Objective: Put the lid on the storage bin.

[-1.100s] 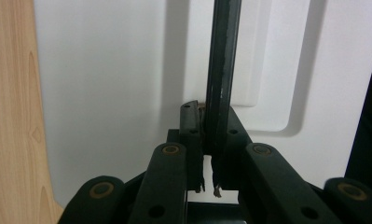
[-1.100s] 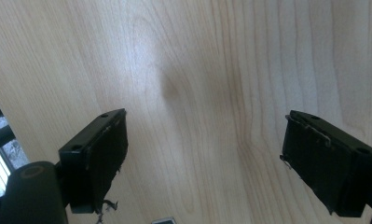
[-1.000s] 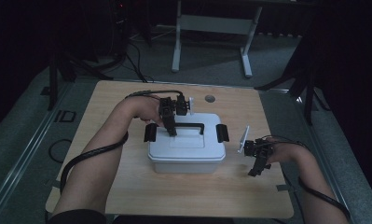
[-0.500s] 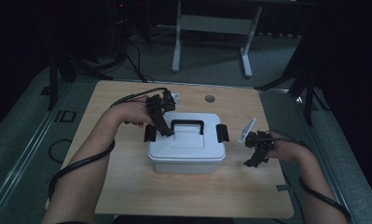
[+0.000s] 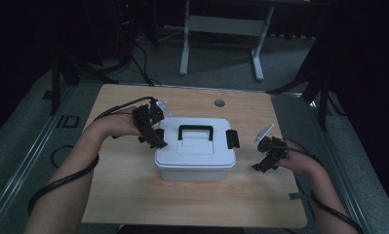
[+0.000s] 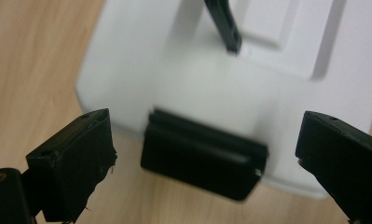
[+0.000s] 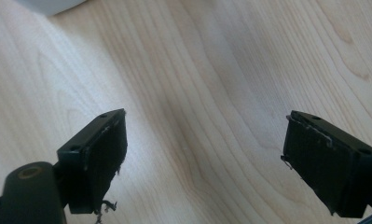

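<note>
While both latches on the white box [image 5: 194, 148] look closed, the left gripper [image 6: 207, 154] fingers straddle the left latch [image 6: 203, 158] wide, right gripper [image 7: 204, 163] equally wide beside it.

The right gripper [image 7: 204, 163] looks down on a light wooden tabletop [image 7: 211, 70] whose grain runs from about eleven o'clock to five o'clock. Its two black jaws stand wide apart with only bare wood between them, one rising at seven o'clock, the other at four o'clock. The pads [image 7: 110, 156] are worn, with frayed threads hanging from the inner edge of the seven o'clock one. At eleven o'clock, at the top edge, a rounded corner of a white container [image 7: 51, 4] shows, well apart from the jaws.
</note>
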The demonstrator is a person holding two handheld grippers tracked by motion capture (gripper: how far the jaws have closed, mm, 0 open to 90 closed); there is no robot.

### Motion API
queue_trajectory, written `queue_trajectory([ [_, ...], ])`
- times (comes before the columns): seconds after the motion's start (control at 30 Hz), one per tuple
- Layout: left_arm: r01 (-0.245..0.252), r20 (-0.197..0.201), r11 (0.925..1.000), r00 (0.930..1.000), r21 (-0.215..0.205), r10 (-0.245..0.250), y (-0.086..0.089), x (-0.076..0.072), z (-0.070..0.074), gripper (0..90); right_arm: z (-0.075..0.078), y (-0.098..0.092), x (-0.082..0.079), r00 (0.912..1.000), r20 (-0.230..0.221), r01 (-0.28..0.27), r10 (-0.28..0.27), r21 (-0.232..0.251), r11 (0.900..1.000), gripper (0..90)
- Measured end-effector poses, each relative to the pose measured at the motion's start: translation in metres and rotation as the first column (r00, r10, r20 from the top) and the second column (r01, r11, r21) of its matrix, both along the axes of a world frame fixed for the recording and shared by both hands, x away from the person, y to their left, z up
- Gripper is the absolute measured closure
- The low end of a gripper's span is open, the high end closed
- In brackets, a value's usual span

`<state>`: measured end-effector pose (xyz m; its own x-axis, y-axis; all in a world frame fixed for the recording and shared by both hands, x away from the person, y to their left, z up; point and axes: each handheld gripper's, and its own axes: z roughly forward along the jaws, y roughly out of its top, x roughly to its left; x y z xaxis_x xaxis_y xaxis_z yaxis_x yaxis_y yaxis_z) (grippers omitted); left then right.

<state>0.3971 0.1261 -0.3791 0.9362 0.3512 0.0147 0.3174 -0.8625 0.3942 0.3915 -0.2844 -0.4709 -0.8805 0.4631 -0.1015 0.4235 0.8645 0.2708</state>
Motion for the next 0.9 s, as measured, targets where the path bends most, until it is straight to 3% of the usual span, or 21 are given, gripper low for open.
queue_trajectory([
  [0.1,-0.009,0.021,0.9999,0.9998,0.014,0.008,0.005,-0.002,0.000,3.6,-0.003,-0.002,-0.002,0.9995,0.031,0.012,-0.012,0.015,1.000,13.2],
  [0.13,-0.011,0.023,0.9999,0.9997,0.005,0.011,0.008,-0.004,0.000,3.5,-0.006,-0.005,-0.004,0.9976,0.063,0.027,-0.029,0.029,0.999,12.9],
  [0.23,-0.010,0.030,0.9997,0.9995,-0.023,0.011,0.016,-0.009,0.000,3.5,-0.008,-0.008,-0.005,0.9954,0.068,0.062,-0.067,0.068,0.996,12.8],
  [0.33,-0.016,0.011,0.9997,0.9998,-0.018,0.017,0.025,-0.017,-0.002,3.5,-0.010,-0.015,-0.008,0.9884,0.104,0.096,-0.110,0.130,0.987,12.5],
  [0.37,-0.016,0.011,0.9997,0.9998,-0.018,0.017,0.025,-0.017,-0.002,3.5,-0.010,-0.015,-0.008,0.9884,0.104,0.096,-0.110,0.130,0.987,12.5],
  [0.4,-0.016,0.023,0.9999,0.9996,-0.005,0.016,0.028,-0.020,-0.002,3.5,-0.011,-0.019,-0.010,0.9830,0.124,0.114,-0.135,0.165,0.980,12.5],
  [0.53,-0.044,0.032,0.9981,0.9985,-0.043,0.045,0.044,-0.028,-0.001,3.5,-0.012,-0.023,-0.015,0.9754,0.163,0.113,-0.148,0.204,0.972,12.5],
  [0.67,-0.060,0.042,0.9957,0.9971,-0.071,0.063,0.063,-0.038,-0.004,3.5,-0.017,-0.029,-0.021,0.9671,0.187,0.131,-0.172,0.212,0.968,12.4],
  [0.9,-0.083,0.034,0.9938,0.9958,-0.075,0.085,0.081,-0.047,-0.017,3.5,-0.022,-0.032,-0.029,0.9616,0.205,0.135,-0.183,0.228,0.964,12.4],
])
